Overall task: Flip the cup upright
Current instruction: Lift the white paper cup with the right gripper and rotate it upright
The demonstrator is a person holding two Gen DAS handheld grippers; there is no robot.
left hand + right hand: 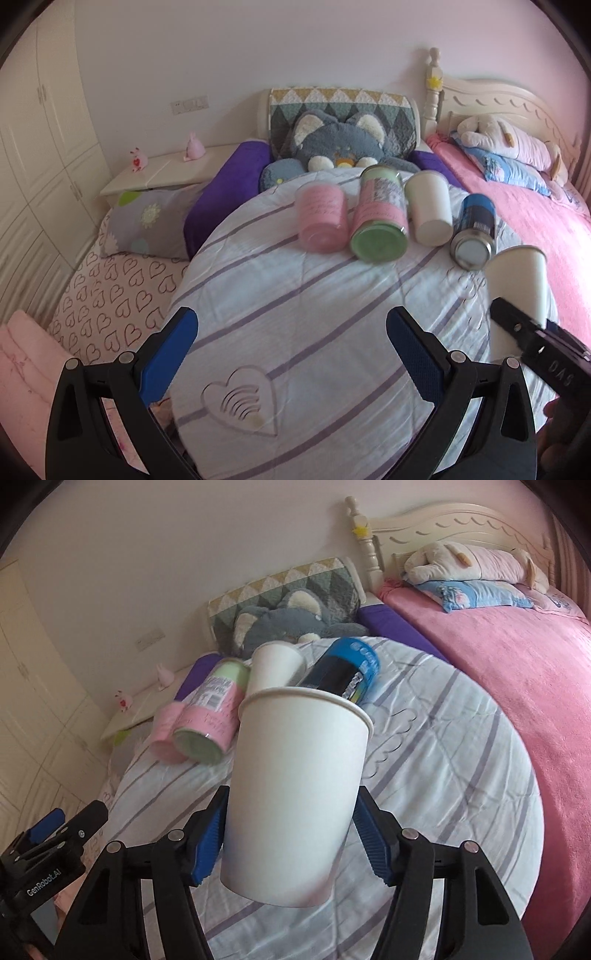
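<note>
My right gripper is shut on a white paper cup, held above the striped quilt with its rim up and tilted slightly away. The same cup shows at the right of the left wrist view, with the right gripper's black finger across it. My left gripper is open and empty over the near part of the quilt. A second white cup lies on its side further back.
Lying on the quilt in a row are a pink cup, a green and pink can and a blue can. A grey plush cat sits behind them. A pink blanket lies right, a heart-print sheet left.
</note>
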